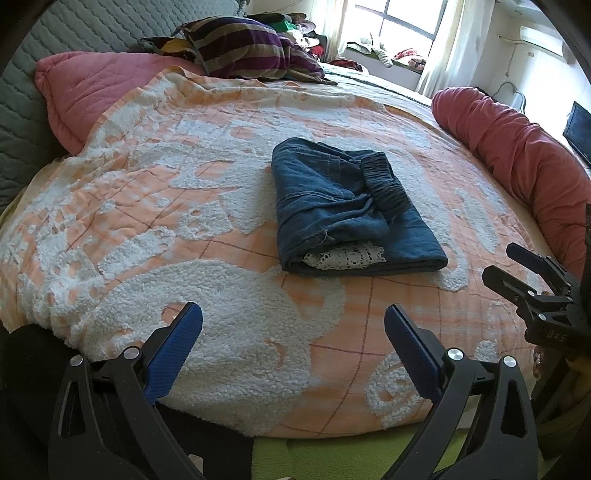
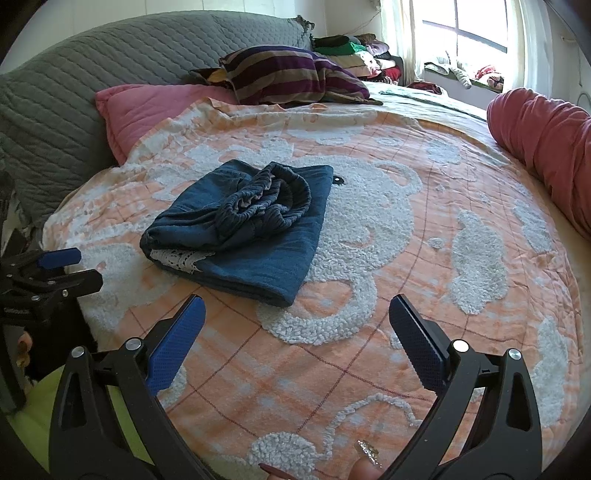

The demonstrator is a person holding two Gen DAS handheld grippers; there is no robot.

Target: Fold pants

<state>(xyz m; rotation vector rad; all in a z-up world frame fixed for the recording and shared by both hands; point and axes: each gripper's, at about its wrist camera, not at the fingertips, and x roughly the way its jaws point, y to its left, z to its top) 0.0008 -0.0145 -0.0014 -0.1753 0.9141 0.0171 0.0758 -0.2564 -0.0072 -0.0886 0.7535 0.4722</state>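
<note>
the pants [image 1: 347, 206] lie folded into a compact dark blue bundle near the middle of the bed, resting on the orange and white blanket [image 1: 184, 206]. the gathered elastic waistband [image 1: 384, 181] sits on top of the bundle, and a bit of white lace trim [image 1: 343, 256] peeks out from between the layers at the near edge. in the right wrist view the same bundle [image 2: 240, 225] shows the waistband [image 2: 273, 203] crumpled on top and the lace [image 2: 177, 258] at its near left corner

the left claw [image 1: 293, 328] hangs over the near edge of the blanket with its blue fingers [image 1: 173, 350] spread wide apart, gripping nothing, well short of the pants. the right claw [image 2: 297, 321] is likewise spread wide, its blue pads [image 2: 417, 339] clear of the fabric and holding nothing, near the bundle's front corner but apart from it. each claw shows at the edge of the other's view, the right one [image 1: 532, 284] off to the side of the left

behind the pants a pink pillow [image 1: 85, 88] lies against the grey quilted headboard [image 2: 74, 81], with a purple striped cushion [image 2: 295, 74] beside it. a red rolled duvet [image 1: 517, 147] lies along the far side of the bed, and a bright window [image 2: 469, 33] stands beyond
</note>
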